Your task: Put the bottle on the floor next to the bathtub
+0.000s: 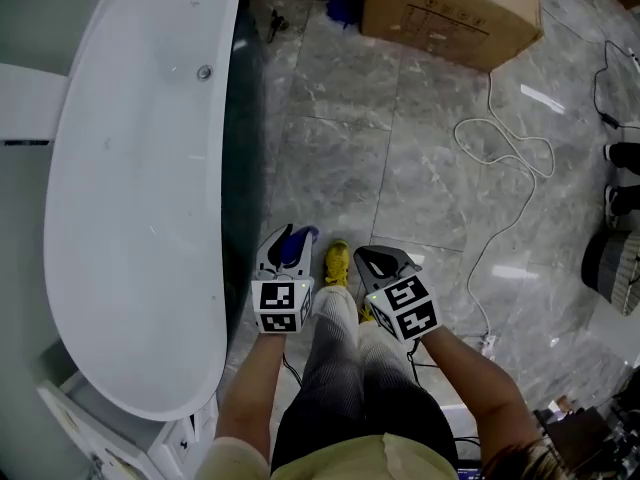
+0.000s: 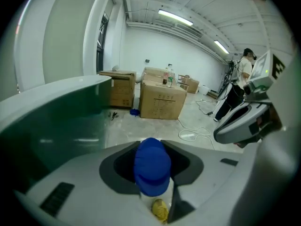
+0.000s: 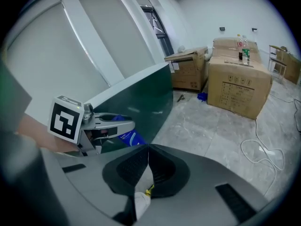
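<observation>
A clear bottle with a blue cap (image 2: 152,166) sits between the jaws of my left gripper (image 2: 152,160), which is shut on it. In the head view the bottle (image 1: 296,244) hangs above the grey tiled floor, just right of the white bathtub (image 1: 130,198). The tub's dark green outer wall (image 2: 56,121) fills the left of the left gripper view. My right gripper (image 1: 383,263) is beside the left one, its jaws shut with nothing between them (image 3: 148,166). From the right gripper view I see the left gripper (image 3: 101,124) and the bottle's blue label (image 3: 127,136) against the tub wall (image 3: 141,102).
Cardboard boxes (image 1: 450,8) stand at the far end of the floor, with small bottles (image 2: 168,75) on one. A white cable (image 1: 510,158) loops across the tiles to the right. My yellow shoe (image 1: 337,260) is under the grippers. A person (image 2: 244,67) stands far right.
</observation>
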A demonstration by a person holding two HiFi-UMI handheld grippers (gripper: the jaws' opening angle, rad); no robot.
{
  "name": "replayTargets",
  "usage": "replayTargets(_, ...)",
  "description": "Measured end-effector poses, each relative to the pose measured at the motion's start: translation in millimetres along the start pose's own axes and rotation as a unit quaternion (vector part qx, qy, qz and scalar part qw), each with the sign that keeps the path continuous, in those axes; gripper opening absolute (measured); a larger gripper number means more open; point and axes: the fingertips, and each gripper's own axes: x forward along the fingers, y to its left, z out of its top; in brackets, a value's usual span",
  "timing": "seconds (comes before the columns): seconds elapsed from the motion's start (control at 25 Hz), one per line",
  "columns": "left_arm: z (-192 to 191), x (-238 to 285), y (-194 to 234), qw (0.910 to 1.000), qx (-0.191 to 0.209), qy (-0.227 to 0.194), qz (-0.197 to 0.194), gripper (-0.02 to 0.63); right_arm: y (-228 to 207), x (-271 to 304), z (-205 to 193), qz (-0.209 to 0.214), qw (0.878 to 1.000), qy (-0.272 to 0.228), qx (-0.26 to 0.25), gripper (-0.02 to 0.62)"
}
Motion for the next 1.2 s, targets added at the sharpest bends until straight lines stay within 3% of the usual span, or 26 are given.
replayTargets(0.44,-43.5,55.6,29.3,0.9995,-0.005,0.022,0.024,0.181,-38.3,82.7,-17.1,0.009,1.000,0.004,0.013,0.028)
replayTargets(0.64,-71.3,84.5,47.4,0.9987,-0.004,0.034,0.037,0.179,-56.8,125.5,-31.6,0.000,1.000,0.023,-0.004,0.028)
replayTargets(0.84,-108.6,113.8,67.5,0.9972,-0.003,0.056,0.050,0.179,-64.1,168.8,-46.6,0.016,0.999,0.025,-0.015,0.028)
replayTargets(1.2,-160.2,161.0,90.7,0.9955,0.001,0.069,0.065,0.179,-94.0,234.0,-65.8,-0.003,0.999,0.030,-0.031,0.028)
